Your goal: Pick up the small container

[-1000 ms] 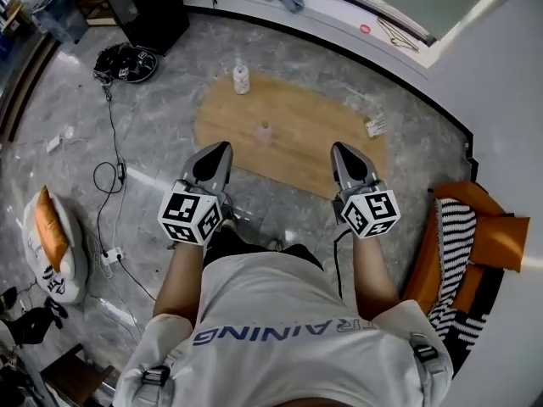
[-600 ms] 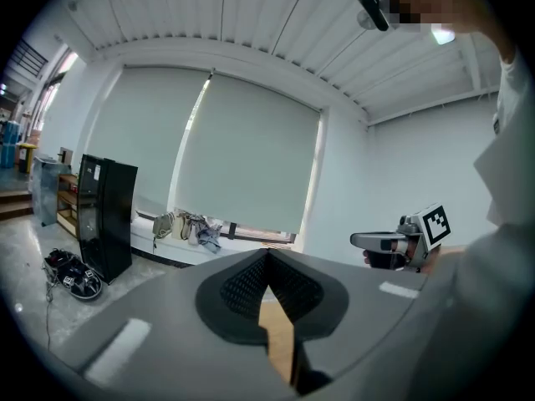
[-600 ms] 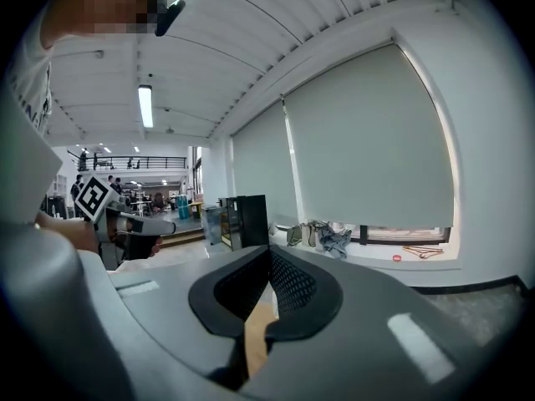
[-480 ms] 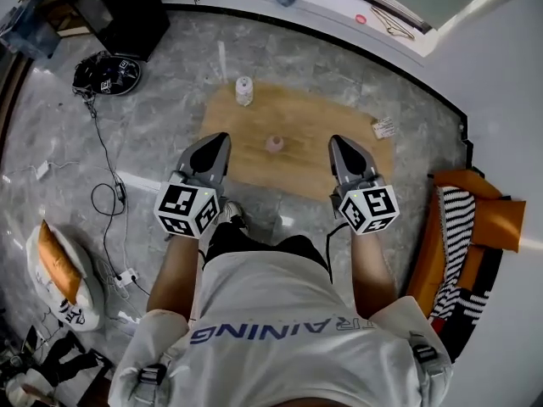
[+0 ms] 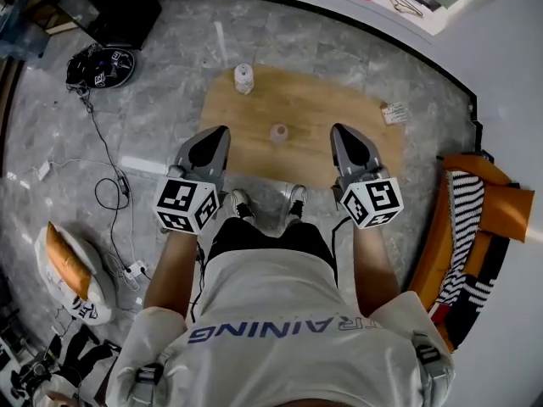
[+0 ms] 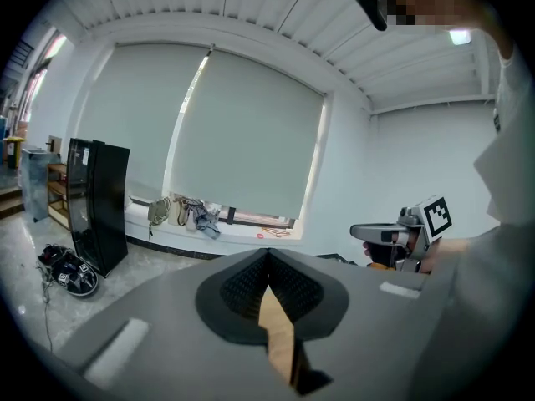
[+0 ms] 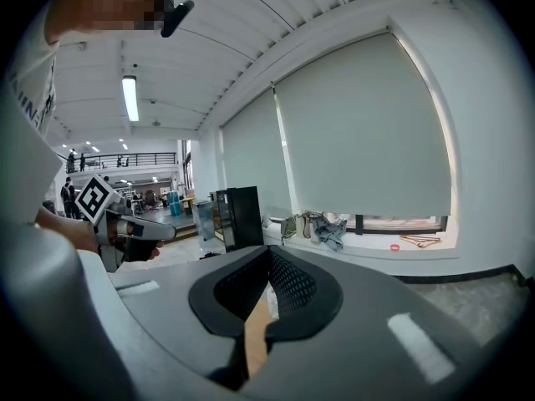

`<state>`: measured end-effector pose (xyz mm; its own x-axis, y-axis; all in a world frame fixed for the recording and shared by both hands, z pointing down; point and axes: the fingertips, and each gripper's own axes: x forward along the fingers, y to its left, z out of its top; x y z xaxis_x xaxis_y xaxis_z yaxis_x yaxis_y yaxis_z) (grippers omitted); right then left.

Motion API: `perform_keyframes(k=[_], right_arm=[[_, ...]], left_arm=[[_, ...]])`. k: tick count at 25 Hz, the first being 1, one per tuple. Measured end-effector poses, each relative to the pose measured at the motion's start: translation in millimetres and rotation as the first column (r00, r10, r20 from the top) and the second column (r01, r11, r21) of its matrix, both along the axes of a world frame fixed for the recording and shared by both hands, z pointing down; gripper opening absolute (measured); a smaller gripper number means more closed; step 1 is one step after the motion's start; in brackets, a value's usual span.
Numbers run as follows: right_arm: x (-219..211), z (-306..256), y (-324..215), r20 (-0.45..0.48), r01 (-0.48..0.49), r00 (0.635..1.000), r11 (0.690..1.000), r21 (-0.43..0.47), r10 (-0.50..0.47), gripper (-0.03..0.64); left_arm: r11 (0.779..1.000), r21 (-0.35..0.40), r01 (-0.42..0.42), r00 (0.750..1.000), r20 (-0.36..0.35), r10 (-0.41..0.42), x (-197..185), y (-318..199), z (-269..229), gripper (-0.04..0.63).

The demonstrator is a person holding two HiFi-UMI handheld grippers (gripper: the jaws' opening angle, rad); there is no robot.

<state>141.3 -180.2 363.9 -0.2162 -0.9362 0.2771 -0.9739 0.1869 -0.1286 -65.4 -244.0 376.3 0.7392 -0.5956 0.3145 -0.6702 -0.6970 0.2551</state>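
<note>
Fingers of the left gripper [image 5: 218,133] are pressed together with nothing between them, and the right gripper [image 5: 340,131] is closed and empty in the same way. The small container [image 5: 278,132] stands on the wooden board [image 5: 322,117] on the floor, between both grippers, touching neither. A white bottle [image 5: 243,78] stands at the board's far edge.

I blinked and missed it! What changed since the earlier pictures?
The person stepped forward to the wooden board; both shoes now show at its near edge. The left tool and right tool came forward too, either side of the small container. Nothing was grabbed: both tools stay shut and empty. The container and white bottle haven't moved.
</note>
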Motion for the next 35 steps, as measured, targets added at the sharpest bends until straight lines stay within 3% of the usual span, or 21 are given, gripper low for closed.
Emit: perform_keyframes(k=[4,15,24,30,31,35], right_arm=[[19,12,-3,0.013,0.041,0.999,0.999,-0.015,-0.041,0.015],[56,48,-8,0.059,0.070,0.996,0.995,-0.073,-0.066,0.015],[39,128,-34,0.077,0.128,0.990,0.976,-0.175,-0.116,0.026],[29,182,-53,0.081,0.156,0.987,0.962,-0.225,-0.141,0.036],[26,191,-55,0.077,0.167,0.985,0.957,-0.239,-0.152,0.084],[16,214,-60,0.010,0.185,0.982,0.945,-0.271,-0.189,0.434]], left_arm=[[0.999,-0.005,0.042,0.999,0.001,-0.042,21,0,-2,0.002],[0.999,-0.042,0.028,0.998,0.058,-0.025,62,2,27,0.002],[0.991,-0.129,0.047,0.994,0.101,-0.034,67,-11,104,0.002],[0.986,-0.158,0.061,0.995,0.093,-0.046,67,-27,139,0.003],[0.985,-0.160,0.064,0.995,0.090,-0.050,67,-28,141,0.002],[0.983,-0.174,0.062,0.995,0.085,-0.048,66,-24,148,0.002]])
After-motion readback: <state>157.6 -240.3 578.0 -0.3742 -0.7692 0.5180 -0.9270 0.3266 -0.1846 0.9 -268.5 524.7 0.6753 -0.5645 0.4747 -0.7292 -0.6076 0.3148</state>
